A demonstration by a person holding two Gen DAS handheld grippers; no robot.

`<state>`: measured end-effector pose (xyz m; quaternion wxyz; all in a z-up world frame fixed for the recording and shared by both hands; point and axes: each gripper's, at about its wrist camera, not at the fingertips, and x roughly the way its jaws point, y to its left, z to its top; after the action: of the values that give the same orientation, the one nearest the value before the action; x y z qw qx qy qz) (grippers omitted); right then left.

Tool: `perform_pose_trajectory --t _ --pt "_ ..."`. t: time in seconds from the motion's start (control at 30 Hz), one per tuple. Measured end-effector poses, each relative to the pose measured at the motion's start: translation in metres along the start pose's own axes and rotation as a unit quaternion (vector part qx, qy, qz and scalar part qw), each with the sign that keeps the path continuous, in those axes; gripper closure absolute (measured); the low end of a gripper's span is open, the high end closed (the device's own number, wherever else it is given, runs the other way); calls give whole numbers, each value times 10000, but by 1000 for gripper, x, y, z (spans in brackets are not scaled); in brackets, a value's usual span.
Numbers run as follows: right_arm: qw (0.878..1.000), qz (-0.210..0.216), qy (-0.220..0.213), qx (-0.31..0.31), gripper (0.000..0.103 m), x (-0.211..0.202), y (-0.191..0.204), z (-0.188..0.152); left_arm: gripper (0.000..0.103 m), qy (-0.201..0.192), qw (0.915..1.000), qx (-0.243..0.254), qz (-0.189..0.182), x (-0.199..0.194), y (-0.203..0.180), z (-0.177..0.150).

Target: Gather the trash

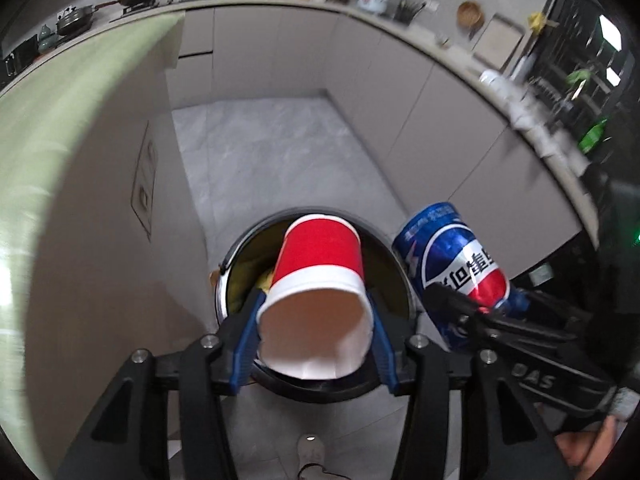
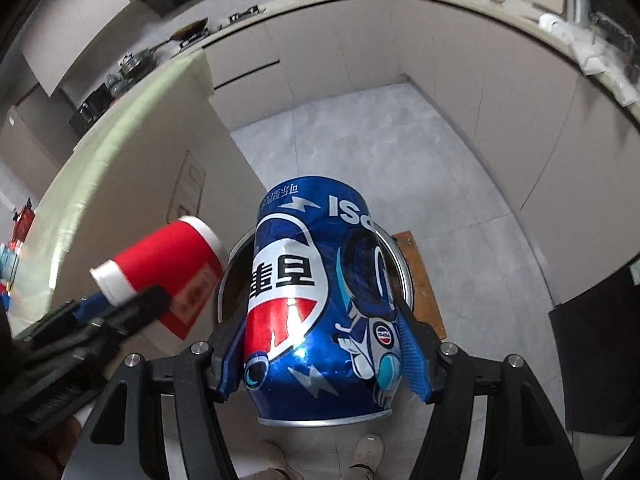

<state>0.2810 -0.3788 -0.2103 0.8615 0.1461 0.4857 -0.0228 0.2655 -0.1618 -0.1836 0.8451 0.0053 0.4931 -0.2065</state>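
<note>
A red paper cup with a white rim lies between the blue fingers of my left gripper, its open mouth toward the camera; the pads rest against its sides. It hangs over the round steel-rimmed trash bin on the floor, which holds yellow waste. My right gripper is shut on a dented blue Pepsi can, held above the same bin. In the left wrist view the can and right gripper sit just right of the bin. The right wrist view shows the cup in the left gripper at left.
A kitchen island with a pale green top stands close on the left. Grey cabinets and a cluttered counter curve around the tiled floor. A wooden board lies beside the bin. A person's shoes are below; a dark unit stands right.
</note>
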Motion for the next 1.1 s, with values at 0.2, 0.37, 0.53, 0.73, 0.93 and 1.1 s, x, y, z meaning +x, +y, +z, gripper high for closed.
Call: perform_pose_trajectory --t 0.2,0.37,0.53,0.73,0.93,1.1 --pt "9995 -51 266 -177 34 33 -24 6 35 473 9968 -461 455 21 11 0" --pt "9992 -20 -4 -402 34 -17 -13 8 34 -180 9969 -485 596 -61 1 2" --pt "9970 -139 -447 -614 34 -88 17 -4 28 -675 9951 -355 633 -149 -3 -13" --pt "9936 -192 -923 -627 31 -165 60 -49 23 -1075 9902 -233 860 -227 6 -66" --pt "9907 -242 -1106 -753 27 -210 103 -105 22 -1056 9889 -345 991 -274 28 -117" --pt "9882 -226 -1199 -926 27 -239 137 -146 22 -1111 9875 -485 1002 -288 30 -132"
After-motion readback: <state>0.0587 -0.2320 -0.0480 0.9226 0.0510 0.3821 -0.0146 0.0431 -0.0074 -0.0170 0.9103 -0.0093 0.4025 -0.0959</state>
